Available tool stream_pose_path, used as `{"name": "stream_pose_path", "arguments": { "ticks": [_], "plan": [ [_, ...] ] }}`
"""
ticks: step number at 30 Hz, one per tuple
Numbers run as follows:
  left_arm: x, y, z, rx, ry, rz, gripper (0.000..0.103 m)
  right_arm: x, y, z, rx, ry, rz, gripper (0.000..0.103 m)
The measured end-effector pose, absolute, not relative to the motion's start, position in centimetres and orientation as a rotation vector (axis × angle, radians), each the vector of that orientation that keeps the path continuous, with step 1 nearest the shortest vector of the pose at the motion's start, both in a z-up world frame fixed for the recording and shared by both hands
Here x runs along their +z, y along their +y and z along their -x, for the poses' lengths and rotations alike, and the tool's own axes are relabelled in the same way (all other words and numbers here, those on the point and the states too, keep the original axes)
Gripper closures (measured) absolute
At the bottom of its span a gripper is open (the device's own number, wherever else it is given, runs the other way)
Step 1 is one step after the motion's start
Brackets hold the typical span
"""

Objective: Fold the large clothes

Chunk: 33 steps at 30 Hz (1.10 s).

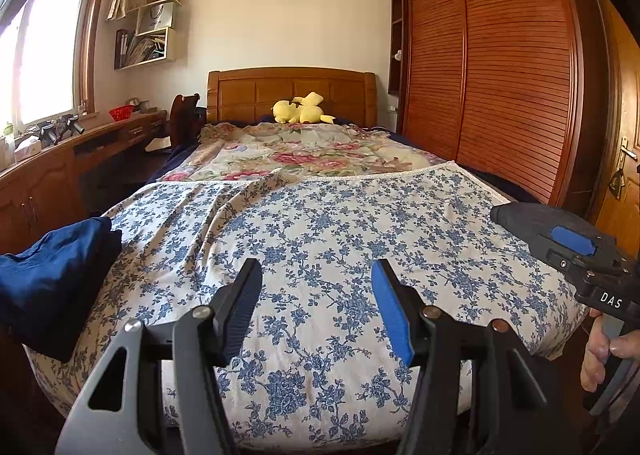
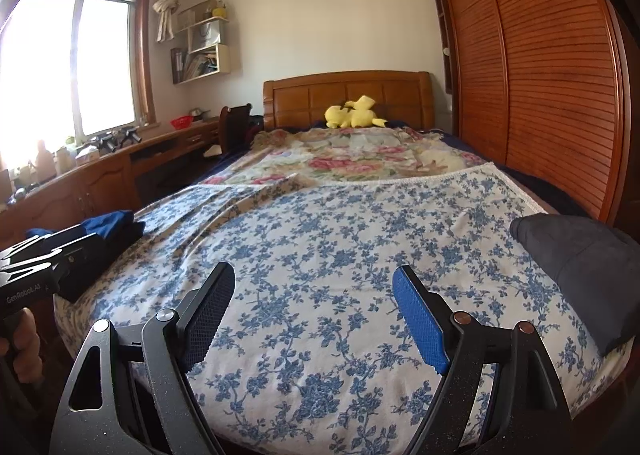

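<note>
Only rightward: dark folded garment (image 2: 588,275).

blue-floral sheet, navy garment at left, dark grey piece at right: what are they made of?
Blue-floral white sheet: thin woven cloth, likely cotton, matte; soft wrinkles, lace-like edge. Navy blue folded garment: light woven fabric, matte; fine creases. Dark grey folded garment: thicker and smoother, perhaps knit or fleece; rounded folds, hard to tell.

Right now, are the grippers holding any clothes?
No. The left gripper and right gripper are both open and empty above the bedspread. The blue garment lies untouched.
</note>
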<state>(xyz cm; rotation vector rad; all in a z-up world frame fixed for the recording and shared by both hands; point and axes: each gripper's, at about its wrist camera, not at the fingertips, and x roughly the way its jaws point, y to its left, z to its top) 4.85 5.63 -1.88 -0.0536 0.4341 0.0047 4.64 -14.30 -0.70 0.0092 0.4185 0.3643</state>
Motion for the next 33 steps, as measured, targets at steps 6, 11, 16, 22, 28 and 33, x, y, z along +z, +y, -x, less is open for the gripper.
{"name": "stream_pose_path", "arguments": {
  "ticks": [6,11,16,22,28,33],
  "plan": [
    [-1.84,5.67,-4.83,0.005,0.432,0.047,0.047,-0.63,-14.15,-4.52,0.359,0.409,-0.011,0.020],
    [-1.85,5.61,-4.62,0.005,0.429,0.046,0.047,-0.70,-14.08,-4.42,0.361,0.405,-0.013,0.020],
    [-1.82,5.47,-4.52,0.001,0.427,0.041,0.047,-0.66,-14.20,-4.34,0.364,0.401,-0.015,0.020],
    [-1.76,5.28,-4.54,0.001,0.427,0.037,0.047,-0.64,-14.25,-4.33,0.365,0.401,-0.016,0.020],
    [-1.74,5.23,-4.49,0.001,0.426,0.037,0.047,-0.44,-14.17,-4.07,0.365,0.394,-0.017,0.020],
    [-1.73,5.22,-4.52,-0.002,0.429,0.039,0.047,-0.44,-14.07,-4.00,0.365,0.396,-0.018,0.020]
  ]
}}
